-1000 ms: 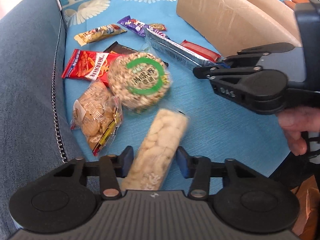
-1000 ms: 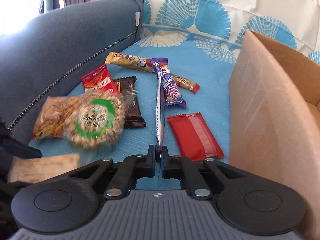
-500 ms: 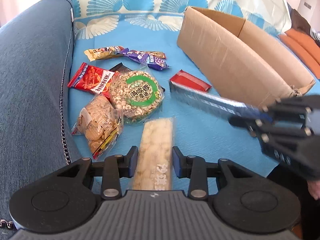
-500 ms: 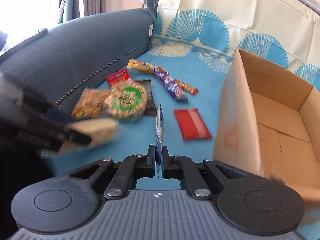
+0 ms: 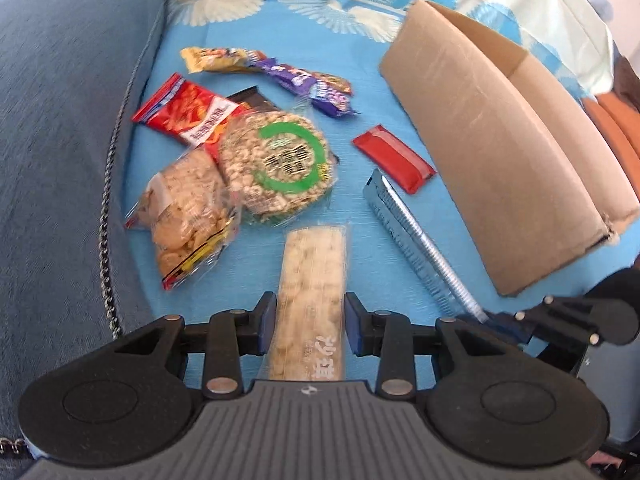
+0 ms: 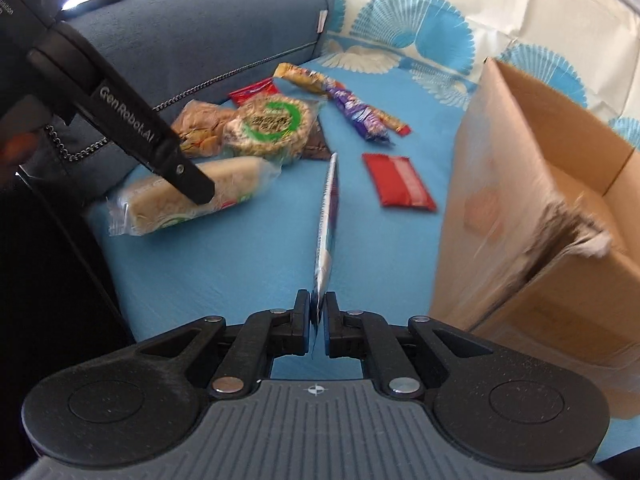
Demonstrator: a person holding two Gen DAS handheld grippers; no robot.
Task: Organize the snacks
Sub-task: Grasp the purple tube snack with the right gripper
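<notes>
Left gripper (image 5: pixel 310 330): we pinch the pale rice bar (image 5: pixel 314 280) by its sides, lifted over the blue cover (image 5: pixel 280 40).
Right gripper (image 6: pixel 318 322): we clamp one end of a thin silver packet (image 6: pixel 328 208), edge-on.
Box (image 6: pixel 520 168): open-topped, near corner torn, at the cover's right edge.
Loose snacks (image 5: pixel 276 164): clustered by the sofa arm (image 5: pixel 60 120).
Open room: we see bare cover between snacks and box.

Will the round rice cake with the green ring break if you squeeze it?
Probably. The rice cake looks made of puffed grains, so hard pinching could crumble it. It likely weighs little for its width. Its clear wrapper looks glossy, so it might slip. It lies flat, partly on other snack packets, so rolling seems unlikely.
</notes>
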